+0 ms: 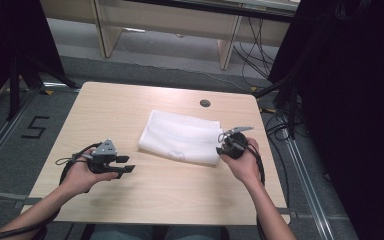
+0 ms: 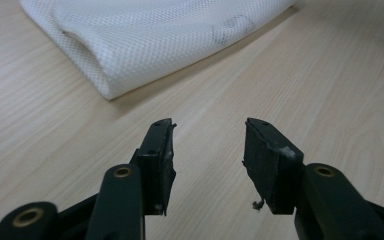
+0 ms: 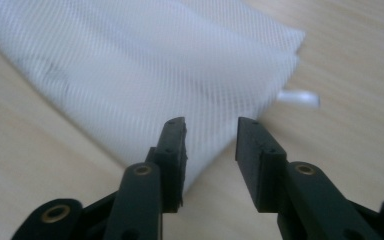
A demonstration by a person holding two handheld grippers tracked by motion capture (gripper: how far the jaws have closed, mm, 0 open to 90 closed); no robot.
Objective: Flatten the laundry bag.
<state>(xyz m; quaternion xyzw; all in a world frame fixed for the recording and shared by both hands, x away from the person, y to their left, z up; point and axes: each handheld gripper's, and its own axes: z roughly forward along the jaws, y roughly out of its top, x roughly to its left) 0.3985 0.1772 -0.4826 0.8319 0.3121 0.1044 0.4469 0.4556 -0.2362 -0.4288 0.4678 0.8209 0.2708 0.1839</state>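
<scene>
Both tongs stand apart with nothing between their pads: our left gripper (image 1: pixel 125 166) waits over bare wood at about eight o'clock from the folded white mesh cloth (image 1: pixel 182 137), and our right gripper (image 1: pixel 223 145) hovers at the cloth's corner (image 3: pixel 195 175), at its four o'clock. We judge the right is placed there to pinch that corner, while the left hangs back, lined up on the near folded edge (image 2: pixel 105 92). The cloth lies near the middle of the table (image 1: pixel 130 105), slightly toward its right side, its long axis running from ten o'clock to four o'clock. A small white tab (image 3: pixel 300 97) sticks out from its side.
</scene>
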